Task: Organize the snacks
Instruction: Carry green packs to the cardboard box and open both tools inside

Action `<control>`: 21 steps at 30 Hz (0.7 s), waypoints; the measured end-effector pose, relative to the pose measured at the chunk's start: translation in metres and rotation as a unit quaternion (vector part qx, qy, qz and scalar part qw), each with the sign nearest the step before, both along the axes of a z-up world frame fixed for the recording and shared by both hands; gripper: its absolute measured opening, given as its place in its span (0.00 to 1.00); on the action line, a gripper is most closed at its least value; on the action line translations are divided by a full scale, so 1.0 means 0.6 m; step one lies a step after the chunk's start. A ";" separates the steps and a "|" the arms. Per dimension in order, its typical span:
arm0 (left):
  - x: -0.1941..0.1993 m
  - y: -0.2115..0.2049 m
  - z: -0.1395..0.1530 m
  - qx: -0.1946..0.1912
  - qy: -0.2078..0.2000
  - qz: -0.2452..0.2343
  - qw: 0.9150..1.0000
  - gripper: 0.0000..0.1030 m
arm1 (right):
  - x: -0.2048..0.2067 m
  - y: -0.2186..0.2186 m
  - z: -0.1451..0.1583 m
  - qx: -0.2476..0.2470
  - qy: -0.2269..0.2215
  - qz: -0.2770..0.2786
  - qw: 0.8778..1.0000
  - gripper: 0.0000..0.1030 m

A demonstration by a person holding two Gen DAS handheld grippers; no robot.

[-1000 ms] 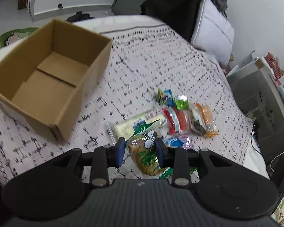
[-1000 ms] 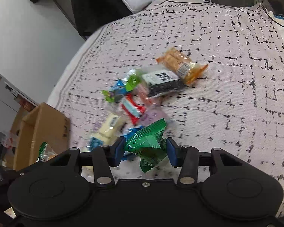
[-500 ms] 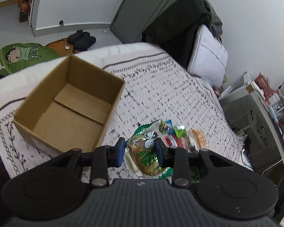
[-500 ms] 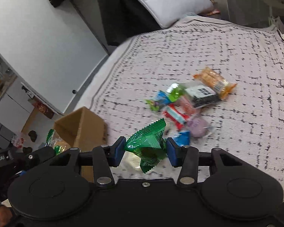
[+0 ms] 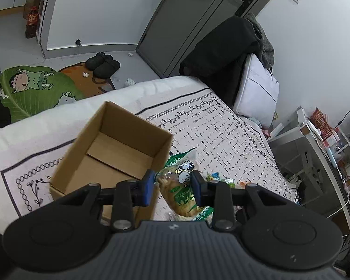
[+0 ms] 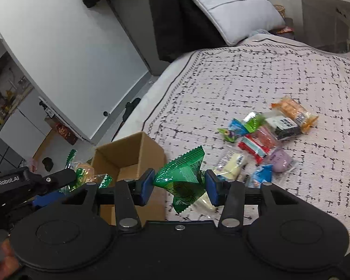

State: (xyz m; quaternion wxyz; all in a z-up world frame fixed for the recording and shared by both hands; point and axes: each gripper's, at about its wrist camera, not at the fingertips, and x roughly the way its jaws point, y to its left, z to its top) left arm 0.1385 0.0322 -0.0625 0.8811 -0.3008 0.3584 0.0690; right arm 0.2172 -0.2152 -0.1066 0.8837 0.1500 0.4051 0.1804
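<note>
1. My left claw (image 5: 172, 187) grips the cartoon bread pack (image 5: 178, 186); the empty cardboard box (image 5: 114, 154) sits just left, nearer this hand.
2. My right claw (image 6: 179, 186) pinches a green packet (image 6: 183, 175); box (image 6: 128, 156) lower-left, remaining snacks (image 6: 263, 137) on the bed (image 6: 245, 77).

Both wrist cameras look steeply down from close above the bed (image 5: 221, 126), sharing the cardboard box (image 5: 119, 149) (image 6: 130, 154) at lower left.

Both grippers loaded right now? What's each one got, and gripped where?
Yes. Left gripper pinches the Snoopy bread packet across its middle; right gripper pinches the green foil snack packet across its middle.
</note>
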 end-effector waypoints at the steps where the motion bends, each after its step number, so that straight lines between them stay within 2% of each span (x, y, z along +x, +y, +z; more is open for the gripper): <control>1: -0.001 0.007 0.000 -0.001 0.000 0.001 1.000 0.32 | -0.001 0.006 0.002 -0.001 -0.003 0.002 1.000 0.44; 10: -0.006 0.056 0.003 -0.007 -0.008 -0.003 1.000 0.32 | -0.007 0.066 0.017 -0.001 -0.024 0.019 1.000 0.44; 21: -0.004 0.119 -0.019 -0.028 -0.002 0.004 1.000 0.32 | -0.009 0.132 0.008 -0.005 -0.015 0.041 0.999 0.44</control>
